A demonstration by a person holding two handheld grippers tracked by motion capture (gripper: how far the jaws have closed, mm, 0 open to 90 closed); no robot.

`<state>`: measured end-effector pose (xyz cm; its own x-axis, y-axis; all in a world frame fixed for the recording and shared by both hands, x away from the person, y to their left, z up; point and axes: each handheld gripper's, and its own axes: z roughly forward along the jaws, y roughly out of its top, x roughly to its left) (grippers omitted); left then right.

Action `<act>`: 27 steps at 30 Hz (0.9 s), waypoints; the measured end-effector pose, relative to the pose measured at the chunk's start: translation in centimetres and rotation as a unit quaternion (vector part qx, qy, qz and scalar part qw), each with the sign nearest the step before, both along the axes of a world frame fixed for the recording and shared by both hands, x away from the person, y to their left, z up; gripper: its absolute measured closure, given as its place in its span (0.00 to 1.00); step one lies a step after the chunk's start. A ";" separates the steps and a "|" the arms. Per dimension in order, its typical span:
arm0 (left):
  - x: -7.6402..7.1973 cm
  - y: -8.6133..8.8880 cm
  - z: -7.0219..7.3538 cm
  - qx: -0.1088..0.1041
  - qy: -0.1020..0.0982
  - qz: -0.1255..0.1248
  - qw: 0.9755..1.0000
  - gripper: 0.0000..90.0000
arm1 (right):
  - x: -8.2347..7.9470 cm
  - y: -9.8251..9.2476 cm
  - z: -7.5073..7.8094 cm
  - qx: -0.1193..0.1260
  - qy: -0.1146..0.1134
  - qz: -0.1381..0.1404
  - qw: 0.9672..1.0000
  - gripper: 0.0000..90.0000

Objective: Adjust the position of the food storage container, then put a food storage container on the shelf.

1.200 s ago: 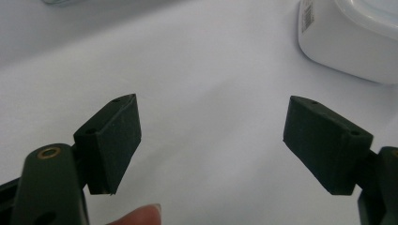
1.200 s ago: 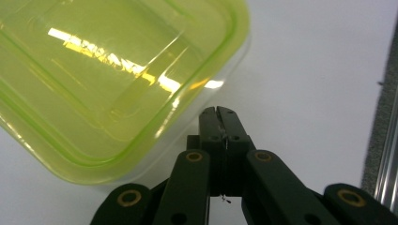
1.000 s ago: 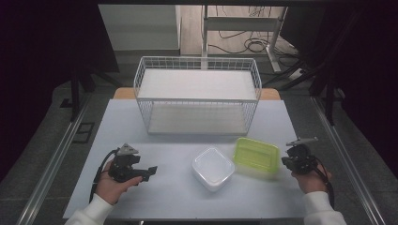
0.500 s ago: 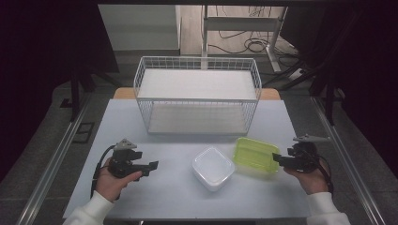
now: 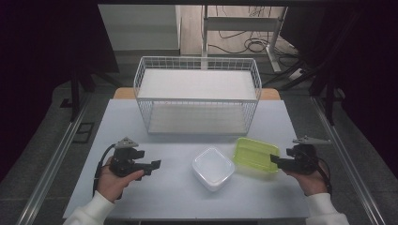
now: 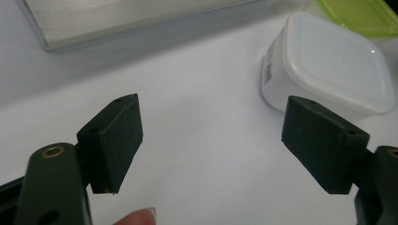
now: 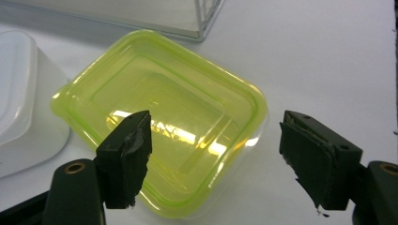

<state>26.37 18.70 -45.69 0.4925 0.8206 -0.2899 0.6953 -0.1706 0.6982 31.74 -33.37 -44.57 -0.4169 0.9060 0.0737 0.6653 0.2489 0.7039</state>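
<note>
A white square plastic container [image 5: 212,168] sits on the white table near the front middle, with a translucent green container [image 5: 256,153] just right of it. My left gripper [image 5: 152,165] rests at the front left, open and pointing right toward the white container [image 6: 328,70], a hand's width short of it. My right gripper [image 5: 274,161] is at the front right and points left, its tips at the green container's right edge. Its jaws have just been opening and now stand wide, with the green container [image 7: 159,112] lying just ahead and nothing gripped.
A white wire basket [image 5: 197,93] with a pale floor stands across the back middle of the table; its corner [image 7: 206,18] lies beyond the green container. The table's front edge [image 5: 187,218] runs just behind both hands.
The right gripper has turned to point left at the green container, and its jaws have spread apart. The left gripper and both containers stay where they were.
</note>
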 end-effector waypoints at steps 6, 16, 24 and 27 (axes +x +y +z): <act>0.2 -1.2 1.0 -0.003 0.004 -0.002 1.000 0.19 | -0.1 -0.3 0.1 0.008 0.002 -0.014 1.000 0.23; 2.5 -5.1 3.8 -0.018 0.004 -0.039 0.999 0.18 | -0.2 -0.4 0.7 0.033 0.010 -0.023 0.999 0.22; 4.4 -8.0 4.3 -0.019 0.017 -0.069 0.997 0.23 | -0.3 -0.2 0.6 0.039 0.027 -0.025 0.999 0.25; 5.3 -9.3 4.3 -0.021 0.025 -0.074 0.997 0.25 | -0.2 -0.1 0.7 0.040 0.032 -0.022 0.998 0.26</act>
